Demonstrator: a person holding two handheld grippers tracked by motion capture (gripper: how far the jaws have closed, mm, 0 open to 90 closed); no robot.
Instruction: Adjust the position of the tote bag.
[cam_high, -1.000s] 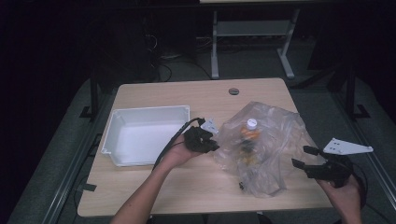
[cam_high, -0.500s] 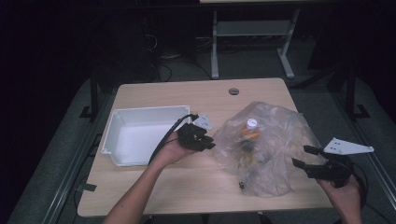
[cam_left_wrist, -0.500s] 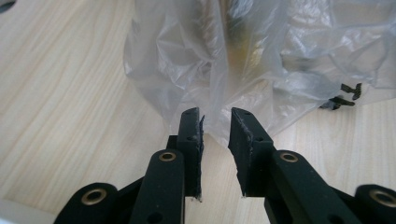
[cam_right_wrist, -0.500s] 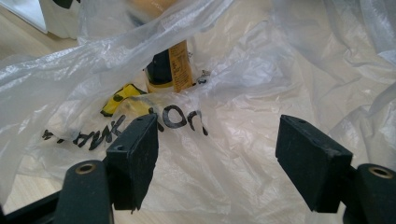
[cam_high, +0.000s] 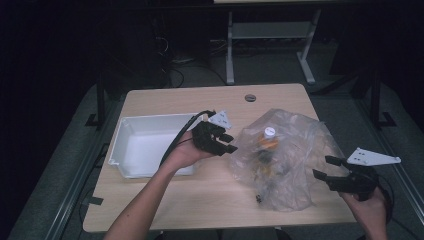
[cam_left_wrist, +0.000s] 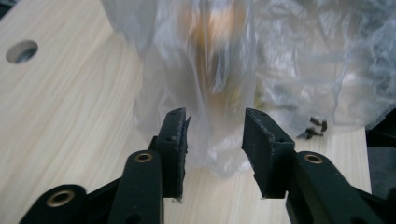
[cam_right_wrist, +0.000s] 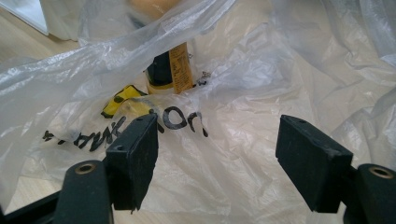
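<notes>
A crumpled clear plastic bag (cam_high: 295, 165) lies on the wooden table (cam_high: 165, 100), with a white-capped bottle (cam_high: 269, 132) and orange and yellow items inside. My left gripper (cam_high: 231, 143) hovers just left of the bag. Its jaws have just been opening and stand open. In the left gripper view (cam_left_wrist: 215, 135) a fold of the bag (cam_left_wrist: 219, 84) hangs between the pads, and neither pad presses on it. My right gripper (cam_high: 322, 166) stays at the bag's right edge, wide open. In the right gripper view (cam_right_wrist: 217, 140) printed plastic (cam_right_wrist: 187, 121) and a yellow-labelled bottle (cam_right_wrist: 170, 70) lie ahead of it.
A white tray (cam_high: 131, 131) stands left of the left hand. A round cable hole (cam_high: 250, 97) sits near the table's far edge. A small dark item (cam_high: 259, 198) lies at the bag's near end. Beyond the table are dark floor and a metal stand (cam_high: 230, 55).
My left gripper has risen off the bag's left edge and its jaws have spread apart. The bag has settled slightly. My right gripper has not moved.
</notes>
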